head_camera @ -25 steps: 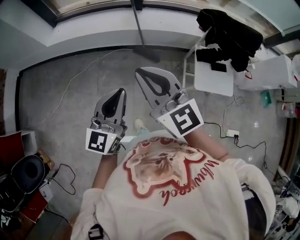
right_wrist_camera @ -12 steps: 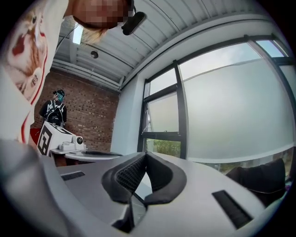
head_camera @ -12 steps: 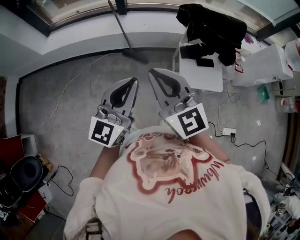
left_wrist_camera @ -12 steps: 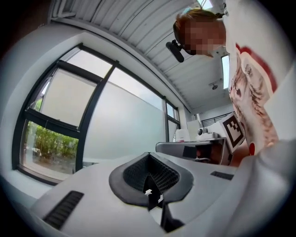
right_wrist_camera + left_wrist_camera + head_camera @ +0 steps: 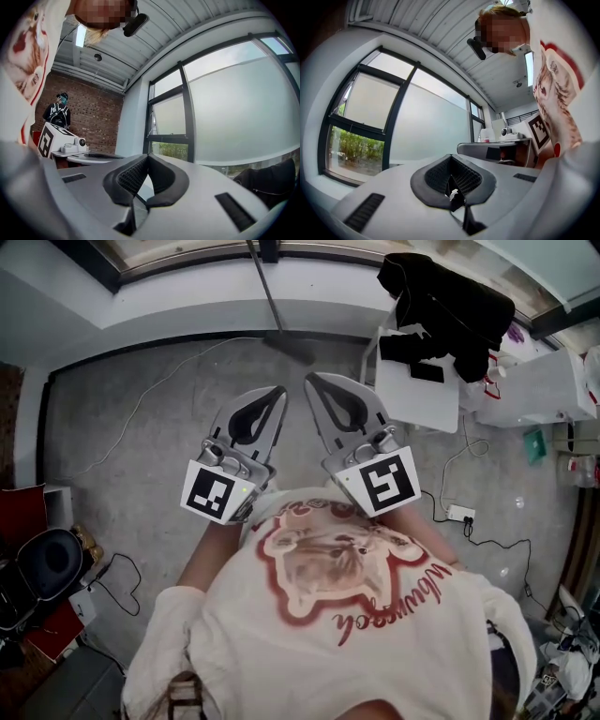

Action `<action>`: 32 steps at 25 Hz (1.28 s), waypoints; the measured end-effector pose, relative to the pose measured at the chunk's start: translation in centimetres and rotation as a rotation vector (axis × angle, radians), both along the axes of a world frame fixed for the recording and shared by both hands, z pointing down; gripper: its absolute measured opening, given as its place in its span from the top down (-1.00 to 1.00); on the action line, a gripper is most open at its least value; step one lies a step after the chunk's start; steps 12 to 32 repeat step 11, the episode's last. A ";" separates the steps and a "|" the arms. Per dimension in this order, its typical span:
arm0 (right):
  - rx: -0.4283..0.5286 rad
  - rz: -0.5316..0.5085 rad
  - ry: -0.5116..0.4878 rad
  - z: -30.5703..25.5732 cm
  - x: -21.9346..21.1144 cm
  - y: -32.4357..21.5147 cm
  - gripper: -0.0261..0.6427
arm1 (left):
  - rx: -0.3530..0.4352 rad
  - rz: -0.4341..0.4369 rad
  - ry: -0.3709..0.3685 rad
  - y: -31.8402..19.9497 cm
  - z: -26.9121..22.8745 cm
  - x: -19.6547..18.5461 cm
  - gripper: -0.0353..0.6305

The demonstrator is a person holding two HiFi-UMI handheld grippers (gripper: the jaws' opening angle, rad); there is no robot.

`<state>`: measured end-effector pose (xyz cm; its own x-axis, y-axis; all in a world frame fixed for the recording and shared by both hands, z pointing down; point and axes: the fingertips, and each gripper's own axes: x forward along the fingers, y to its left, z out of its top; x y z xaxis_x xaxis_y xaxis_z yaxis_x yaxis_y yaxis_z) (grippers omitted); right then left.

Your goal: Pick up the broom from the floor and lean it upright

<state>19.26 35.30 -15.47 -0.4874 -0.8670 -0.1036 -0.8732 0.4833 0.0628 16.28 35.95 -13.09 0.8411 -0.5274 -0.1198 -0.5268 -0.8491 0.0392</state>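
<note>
Both left gripper (image 5: pixel 278 392) and right gripper (image 5: pixel 312 380) have fingers closed, empty; broom (image 5: pixel 294 348) leans upright at the far wall, straight ahead between them

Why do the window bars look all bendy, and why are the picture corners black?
Left gripper view: the wide-angle lens bows the window frame and blackens the corners. Right gripper view: the window frame bows the same way, and the glass glows pale. Head view: the floor edges curve too, and the light there is soft and even.

Black jacket (image 5: pixel 450 301) draped over white chair (image 5: pixel 412 401); power strip (image 5: pixel 459 514) on floor (image 5: pixel 141 456).
</note>
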 end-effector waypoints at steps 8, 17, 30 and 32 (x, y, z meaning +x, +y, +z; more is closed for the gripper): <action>-0.008 -0.032 0.004 0.4 -3.4 -1.0 0.85 | -0.001 -0.005 -0.012 -0.7 0.2 -2.6 0.83; -0.007 -0.037 0.009 0.6 -4.5 -1.3 0.85 | -0.002 -0.007 -0.012 -1.1 0.4 -3.6 0.83; -0.007 -0.037 0.009 0.6 -4.5 -1.3 0.85 | -0.002 -0.007 -0.012 -1.1 0.4 -3.6 0.83; -0.007 -0.037 0.009 0.6 -4.5 -1.3 0.85 | -0.002 -0.007 -0.012 -1.1 0.4 -3.6 0.83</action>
